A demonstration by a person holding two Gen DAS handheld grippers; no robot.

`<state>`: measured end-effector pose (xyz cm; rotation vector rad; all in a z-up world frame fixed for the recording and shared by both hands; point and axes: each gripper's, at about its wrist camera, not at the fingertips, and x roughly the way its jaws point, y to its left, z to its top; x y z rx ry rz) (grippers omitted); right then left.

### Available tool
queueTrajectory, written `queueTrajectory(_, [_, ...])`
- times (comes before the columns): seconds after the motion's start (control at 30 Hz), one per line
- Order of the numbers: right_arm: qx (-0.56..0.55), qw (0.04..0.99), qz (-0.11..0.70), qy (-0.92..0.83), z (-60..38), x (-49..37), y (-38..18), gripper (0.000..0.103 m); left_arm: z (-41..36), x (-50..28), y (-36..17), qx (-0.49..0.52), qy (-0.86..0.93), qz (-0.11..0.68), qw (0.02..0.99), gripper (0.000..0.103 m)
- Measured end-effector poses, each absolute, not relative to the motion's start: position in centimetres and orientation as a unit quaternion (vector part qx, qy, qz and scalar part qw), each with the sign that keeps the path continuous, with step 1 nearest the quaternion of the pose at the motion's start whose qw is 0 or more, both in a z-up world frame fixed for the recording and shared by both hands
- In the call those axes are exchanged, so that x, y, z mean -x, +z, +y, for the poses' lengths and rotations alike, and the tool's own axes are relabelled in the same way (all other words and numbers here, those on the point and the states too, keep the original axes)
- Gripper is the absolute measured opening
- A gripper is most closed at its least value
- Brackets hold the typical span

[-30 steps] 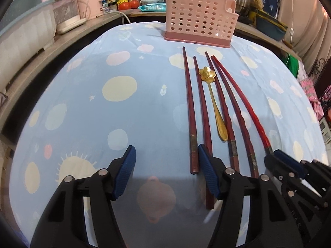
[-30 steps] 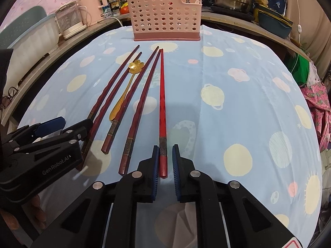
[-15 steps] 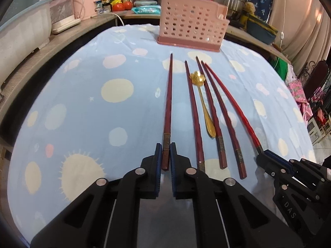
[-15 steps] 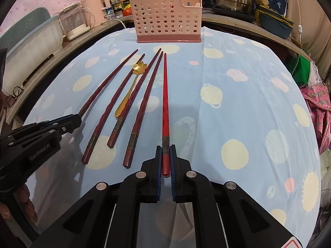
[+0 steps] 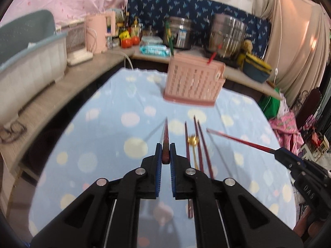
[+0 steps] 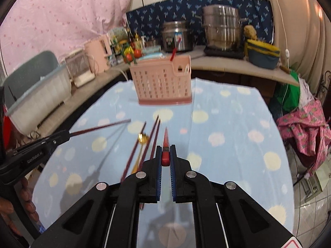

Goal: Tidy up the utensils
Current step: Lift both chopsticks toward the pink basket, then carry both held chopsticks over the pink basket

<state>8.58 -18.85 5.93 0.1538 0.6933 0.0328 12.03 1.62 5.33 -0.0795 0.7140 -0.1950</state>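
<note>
Both jaws pinch one chopstick each, lifted off the surface. Carry each tip-first to the pink holder (image 6: 163, 82) ahead, keeping the sticks apart.

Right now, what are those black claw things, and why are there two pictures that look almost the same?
Those black claws are grabbing tools. A person holds one in each hand, and each tool has a small camera looking along its two fingers. So one picture comes from the left gripper and one from the right gripper.

Each is shut on one chopstick, lifted off the table: the left holds a dark red chopstick, the right a bright red chopstick.

Lying on the blue spotted tablecloth are three more chopsticks and a gold spoon. Farther back stands a pink basket for utensils.
</note>
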Motion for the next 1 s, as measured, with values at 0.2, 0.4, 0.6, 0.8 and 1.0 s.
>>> queueTrajectory(0.2, [-0.083, 0.948, 0.307, 0.015, -19.8, -10.5, 9.6, 0.007, 1.9, -14.0, 9.3, 0.055, -0.106, 0.315, 0.942, 0.007])
queueTrajectory(0.4, [-0.091, 0.954, 0.284, 0.016, -20.7, -12.4, 12.3, 0.007, 1.4, -16.1, 12.0, 0.054, -0.117, 0.292, 0.948, 0.007])
queueTrajectory(0.6, [-0.106, 0.958, 0.265, 0.023, -21.7, -14.8, 14.6, 0.007, 0.0, -18.4, 15.2, 0.038, -0.128, 0.265, 0.955, 0.007])
queueTrajectory(0.8, [-0.120, 0.964, 0.234, 0.030, -22.4, -18.1, 17.5, 0.007, -0.9, -20.7, 18.9, 0.040, -0.135, 0.227, 0.964, 0.007])
queueTrajectory(1.0, [-0.145, 0.972, 0.183, 0.038, -23.4, -22.7, 21.7, 0.007, -1.9, -24.4, 23.5, 0.046, -0.138, 0.181, 0.973, 0.007])
